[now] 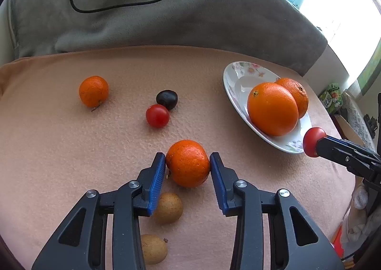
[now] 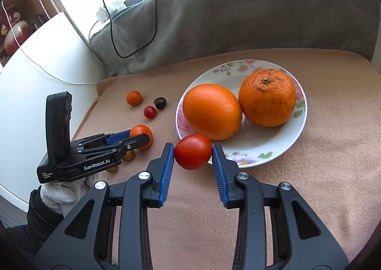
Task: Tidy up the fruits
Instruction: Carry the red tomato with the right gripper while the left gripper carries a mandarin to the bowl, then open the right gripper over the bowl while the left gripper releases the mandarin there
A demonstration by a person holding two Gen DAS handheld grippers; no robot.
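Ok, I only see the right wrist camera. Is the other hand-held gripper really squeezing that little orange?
Observer: Yes. In the left wrist view, the left hand-held gripper has both blue pads against the sides of the small orange.
Operator: And what are the brown bits hiding under it?
Observer: They are two whole round brown fruits lying on the peach cloth. One is partly tucked behind the gripper's left pad, and the other is nearer the camera.
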